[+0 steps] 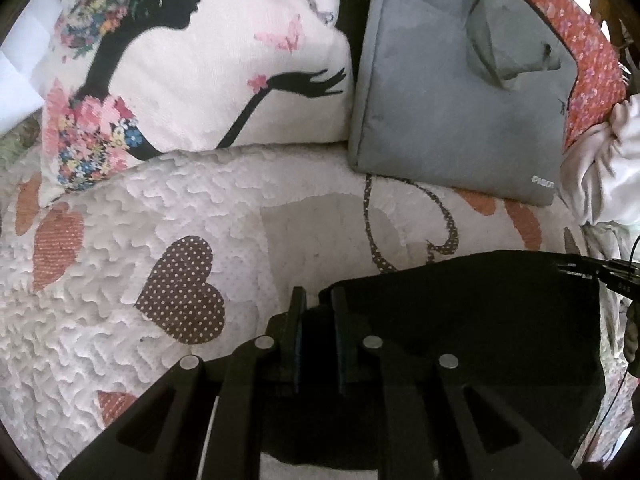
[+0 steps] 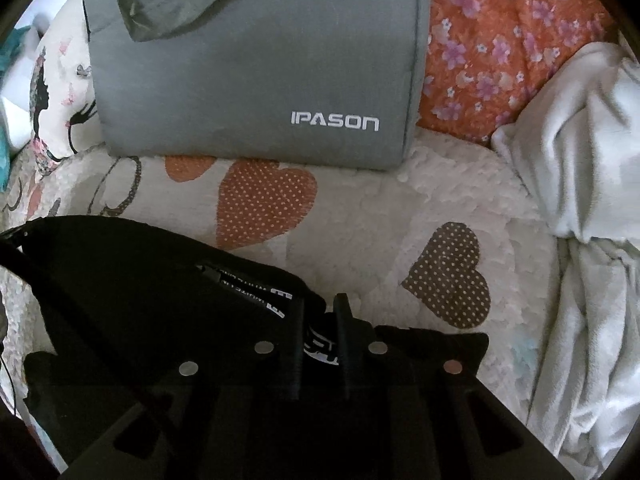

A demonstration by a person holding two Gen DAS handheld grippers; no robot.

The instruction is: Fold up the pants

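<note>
Left gripper (image 1: 319,300) clamped narrow on one corner of black pants (image 1: 472,320). Right gripper (image 2: 320,308) pinched on the other corner, at the white-lettered band (letters unreadable). Pants lifted at that edge, stretched between both grippers, rest draped over heart-print quilt (image 1: 180,216). Beyond, on quilt: grey IPASON bag (image 2: 256,92) leaning against orange floral pillow (image 2: 500,44). Left of bag: white silhouette-print cushion (image 1: 224,60). Right of quilt: rumpled white blanket (image 2: 588,184).

pants (image 2: 132,280) black, bag (image 2: 248,80) grey w/ white lettering, quilt (image 1: 120,280) white w/ brown + orange dotted hearts, pillow (image 2: 500,40) orange floral
</note>
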